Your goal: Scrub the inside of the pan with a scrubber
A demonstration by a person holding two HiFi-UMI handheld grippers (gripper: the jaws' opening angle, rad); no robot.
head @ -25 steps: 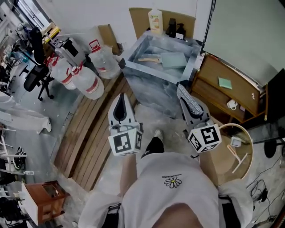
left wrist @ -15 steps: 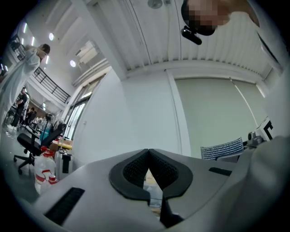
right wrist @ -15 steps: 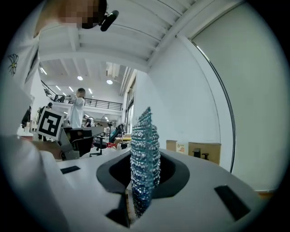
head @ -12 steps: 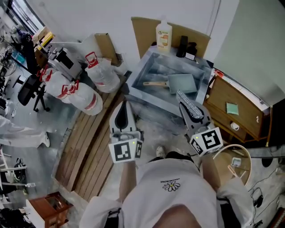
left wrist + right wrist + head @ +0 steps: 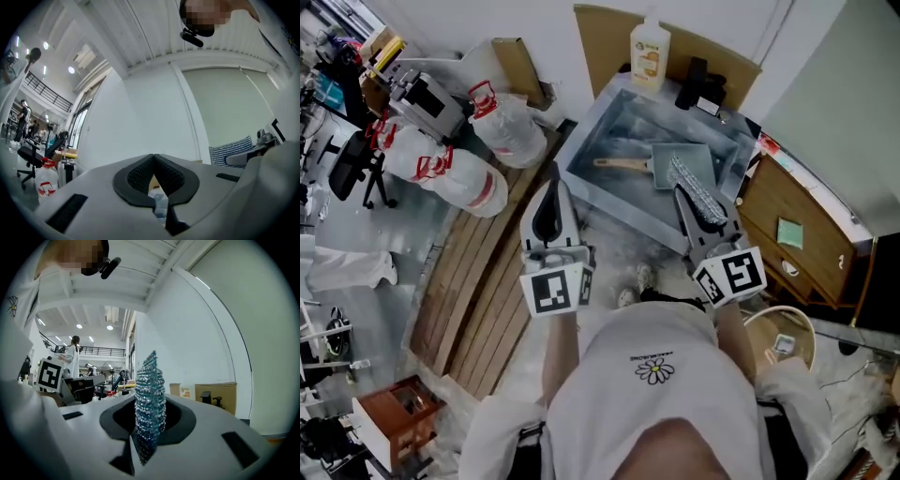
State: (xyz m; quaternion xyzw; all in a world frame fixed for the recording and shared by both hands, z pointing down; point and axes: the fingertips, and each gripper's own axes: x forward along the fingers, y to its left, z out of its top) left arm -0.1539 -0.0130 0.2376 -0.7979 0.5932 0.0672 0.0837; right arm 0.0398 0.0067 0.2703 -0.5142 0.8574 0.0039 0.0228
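Note:
A grey square pan (image 5: 686, 161) with a wooden handle (image 5: 620, 164) lies in a plastic-lined tub (image 5: 592, 142) on the floor ahead. My right gripper (image 5: 696, 212) is shut on a silvery mesh scrubber (image 5: 695, 190), which stands up between the jaws and overlaps the pan's near edge in the head view. In the right gripper view the scrubber (image 5: 150, 401) is pinched upright in the right gripper (image 5: 148, 434). My left gripper (image 5: 551, 180) hovers left of the tub's near corner, shut and holding nothing. Its pads meet in the left gripper (image 5: 153, 158) view.
A soap bottle (image 5: 650, 47) and dark bottles (image 5: 701, 86) stand behind the tub by cardboard. Water jugs (image 5: 502, 127) sit at the left, wooden slats (image 5: 478, 277) below them. A wooden cabinet (image 5: 802, 239) is at the right. The person's white shirt (image 5: 656, 375) fills the bottom.
Both grippers have moved forward toward the tub. The scrubber now reaches the pan's near edge in the head view. Both grippers stay shut.

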